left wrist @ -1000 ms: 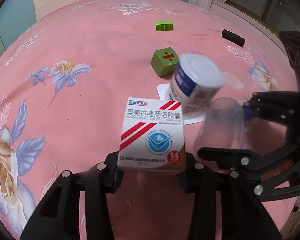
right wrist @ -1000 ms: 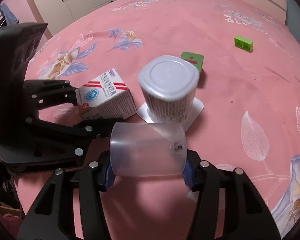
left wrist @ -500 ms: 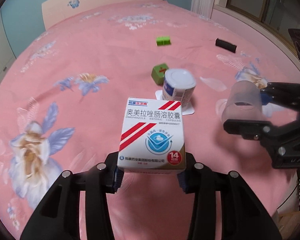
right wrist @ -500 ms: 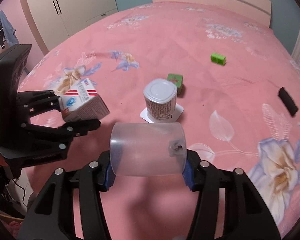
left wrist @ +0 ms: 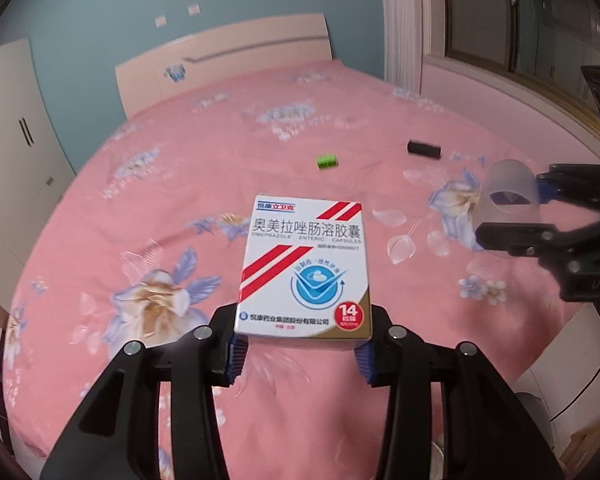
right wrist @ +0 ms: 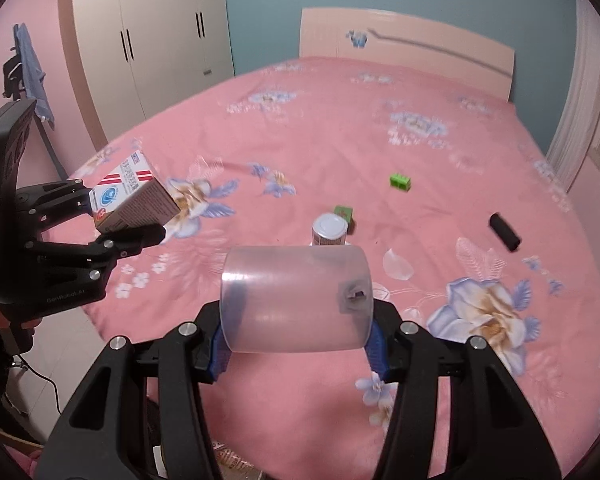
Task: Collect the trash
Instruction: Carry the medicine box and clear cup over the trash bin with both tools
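Your left gripper (left wrist: 302,354) has its jaws clamped on the medicine box (left wrist: 305,266), and your right gripper (right wrist: 296,346) pinches the clear cup (right wrist: 296,298) sideways between its jaws.

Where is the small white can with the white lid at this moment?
In the right wrist view, the small white can with the white lid stands on the pink flowered bedspread, beside the dark green cube, just beyond the clear plastic cup.

Both views lit by soft, even indoor light w/ a pink cast — no hard shadows on the bed (left wrist: 180,208). Heavy fisheye bend at edges, dark vignette in corners. Motion blur smears the bedspread flowers and headboard (right wrist: 404,44); the medicine box (left wrist: 306,268) stays sharp. Faint glare on the clear plastic cup (right wrist: 296,300). Window (left wrist: 520,16) dark.
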